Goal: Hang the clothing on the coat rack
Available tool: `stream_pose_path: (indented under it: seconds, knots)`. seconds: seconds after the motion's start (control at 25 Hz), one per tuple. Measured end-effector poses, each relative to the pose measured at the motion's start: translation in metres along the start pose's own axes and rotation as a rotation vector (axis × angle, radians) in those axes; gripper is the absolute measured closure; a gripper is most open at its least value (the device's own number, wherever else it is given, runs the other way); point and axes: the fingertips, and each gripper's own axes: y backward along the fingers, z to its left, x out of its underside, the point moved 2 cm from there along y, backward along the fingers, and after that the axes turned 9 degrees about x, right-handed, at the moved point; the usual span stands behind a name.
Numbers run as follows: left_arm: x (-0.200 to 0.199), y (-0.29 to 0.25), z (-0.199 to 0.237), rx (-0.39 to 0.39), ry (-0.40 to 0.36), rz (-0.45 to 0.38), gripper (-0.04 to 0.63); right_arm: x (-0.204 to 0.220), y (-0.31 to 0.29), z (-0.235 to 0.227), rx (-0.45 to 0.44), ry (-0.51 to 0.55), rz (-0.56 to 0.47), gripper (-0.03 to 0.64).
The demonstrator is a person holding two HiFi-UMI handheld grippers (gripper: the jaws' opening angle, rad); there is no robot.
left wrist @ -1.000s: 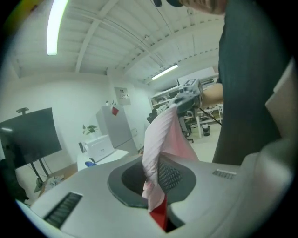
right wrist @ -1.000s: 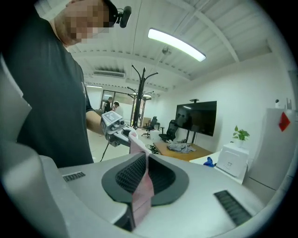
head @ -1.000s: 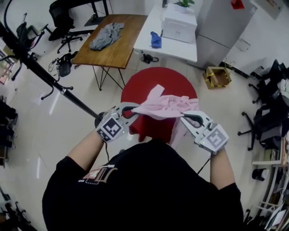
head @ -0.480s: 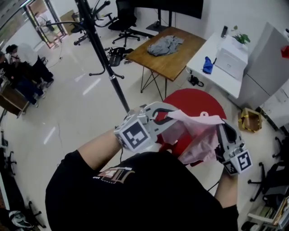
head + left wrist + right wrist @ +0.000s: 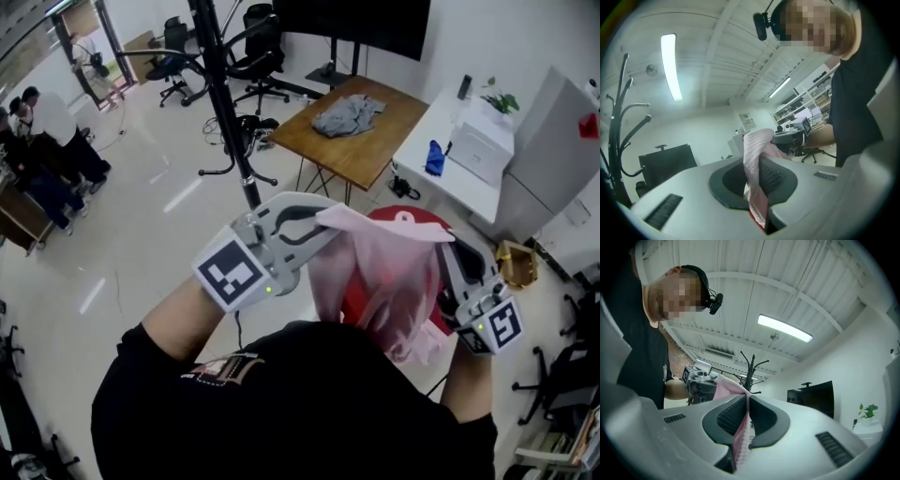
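A pink garment (image 5: 384, 281) hangs stretched between my two grippers in front of my chest. My left gripper (image 5: 323, 217) is shut on its upper left edge, and the striped pink cloth (image 5: 754, 173) runs between the ribbed pads. My right gripper (image 5: 448, 246) is shut on the other edge, with the cloth (image 5: 740, 437) pinched in its jaws. The black coat rack (image 5: 228, 103) stands just beyond my left gripper, its hooked arms spreading at the top left. The rack's top (image 5: 751, 367) also rises behind the cloth in the right gripper view.
A red round table (image 5: 433, 225) sits under the garment. Beyond it stand a wooden table (image 5: 361, 141) with a grey garment (image 5: 347, 114) and a white desk (image 5: 459, 159) with a printer. Office chairs stand at the back; people sit at far left (image 5: 37, 141).
I have turned left toward the coat rack and lifted both grippers with the garment. The rack now stands upright close ahead, and the cloth hangs down instead of lying over the red table.
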Motion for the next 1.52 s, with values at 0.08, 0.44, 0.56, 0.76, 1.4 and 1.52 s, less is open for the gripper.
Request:
stream_pose_path:
  seconds: [0.08,0.44,0.56,0.76,1.4,1.52]
  knots:
    - [0.002,0.015,0.017,-0.017,0.010,-0.016,0.583,0.003,-0.020,0.006,-0.003,0.012,0.018,0.600]
    - [0.030,0.055,0.072,-0.055,0.052,0.011,0.584,0.016,-0.098,0.014,-0.006,0.002,0.074,0.600]
    - [0.037,0.067,0.090,-0.068,0.086,0.000,0.584,0.020,-0.125,0.013,-0.007,-0.031,0.080,0.600]
    - [0.017,0.084,0.131,-0.119,0.169,-0.001,0.584,0.011,-0.173,0.007,-0.013,-0.054,0.065,0.600]
    - [0.008,0.154,0.230,-0.178,0.178,0.024,0.584,-0.034,-0.313,0.006,-0.031,-0.063,-0.020,0.600]
    - [-0.002,0.164,0.243,-0.158,0.166,-0.004,0.584,-0.053,-0.323,0.009,-0.017,-0.055,-0.052,0.600]
